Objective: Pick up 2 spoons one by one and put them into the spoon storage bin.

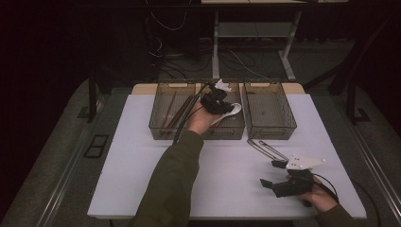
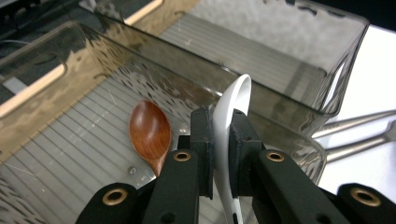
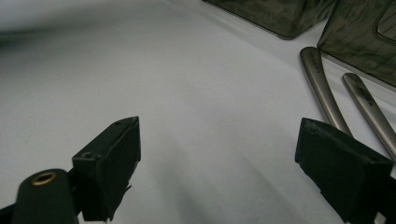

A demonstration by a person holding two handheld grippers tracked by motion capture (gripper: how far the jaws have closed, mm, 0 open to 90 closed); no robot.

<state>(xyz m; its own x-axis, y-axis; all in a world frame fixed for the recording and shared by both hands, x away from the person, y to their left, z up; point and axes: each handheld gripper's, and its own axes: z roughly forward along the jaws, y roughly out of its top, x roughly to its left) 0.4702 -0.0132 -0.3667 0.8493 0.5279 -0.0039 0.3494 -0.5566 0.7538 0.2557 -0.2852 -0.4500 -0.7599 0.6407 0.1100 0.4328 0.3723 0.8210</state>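
My left claw (image 2: 223, 140) is clenched on the white spoon (image 2: 229, 112), holding it over the middle bin (image 1: 235, 128) of the three smoky bins at the far side of the table (image 1: 137, 156). A brown wooden spoon (image 2: 150, 133) lies on that bin's floor. My right claw (image 3: 219, 163) rests low near the table, jaws spread wide and gripping nothing, beside the metal tongs (image 3: 322, 88).

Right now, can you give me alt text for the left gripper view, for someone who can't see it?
The left tongs are shut on a white spoon, held over a smoky transparent bin with a ribbed floor. A brown wooden spoon lies in that bin. A second bin stands behind it, and two metal handles lie on the white table at right.
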